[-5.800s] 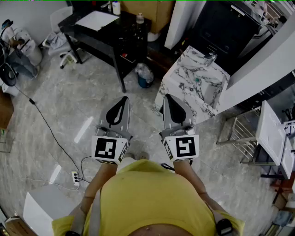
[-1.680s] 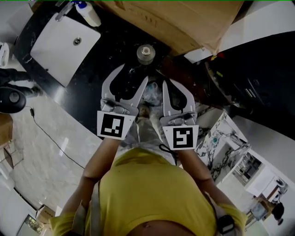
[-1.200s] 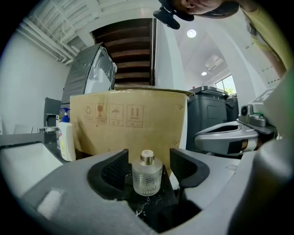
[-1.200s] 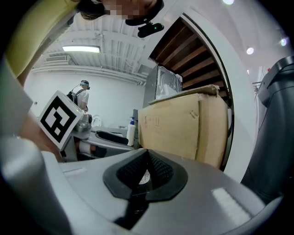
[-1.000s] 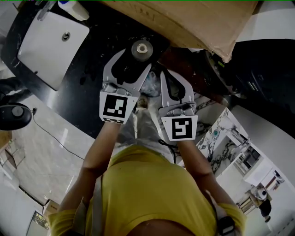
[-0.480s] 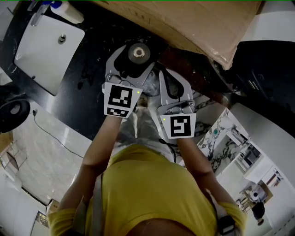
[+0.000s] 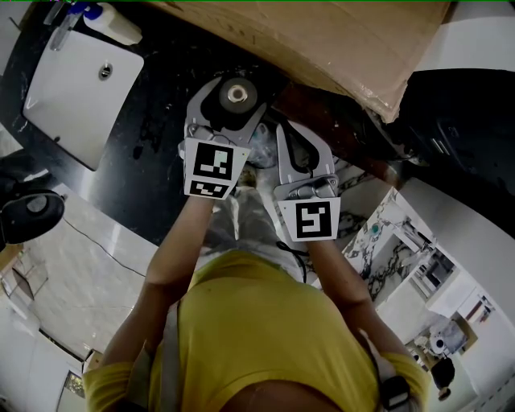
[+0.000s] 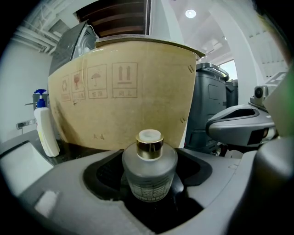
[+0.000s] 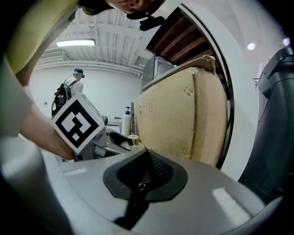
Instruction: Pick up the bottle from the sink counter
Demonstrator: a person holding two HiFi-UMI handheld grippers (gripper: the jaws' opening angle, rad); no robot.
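Observation:
A squat frosted-glass bottle (image 7: pixel 233 94) with a gold collar and pale cap stands upright on the black sink counter (image 7: pixel 153 121). In the left gripper view the bottle (image 8: pixel 149 170) fills the space between the dark pads. My left gripper (image 7: pixel 237 92) reaches around it, one jaw on each side; the jaws are closing and lie very near its sides. My right gripper (image 7: pixel 286 129) hovers just right of it, shut with nothing in it. The right gripper view shows the bottle's cap (image 9: pixel 133 139) beyond the left gripper's marker cube.
A large cardboard box (image 7: pixel 322 32) stands right behind the bottle. A white basin (image 7: pixel 72 88) is set into the counter at left, with a white pump bottle (image 7: pixel 113 24) at its far side. A marble-patterned block (image 7: pixel 386 241) sits on the floor at right.
My left gripper has slid forward until its jaws flank the bottle, which stood just beyond the tips a second ago. The right gripper has barely shifted.

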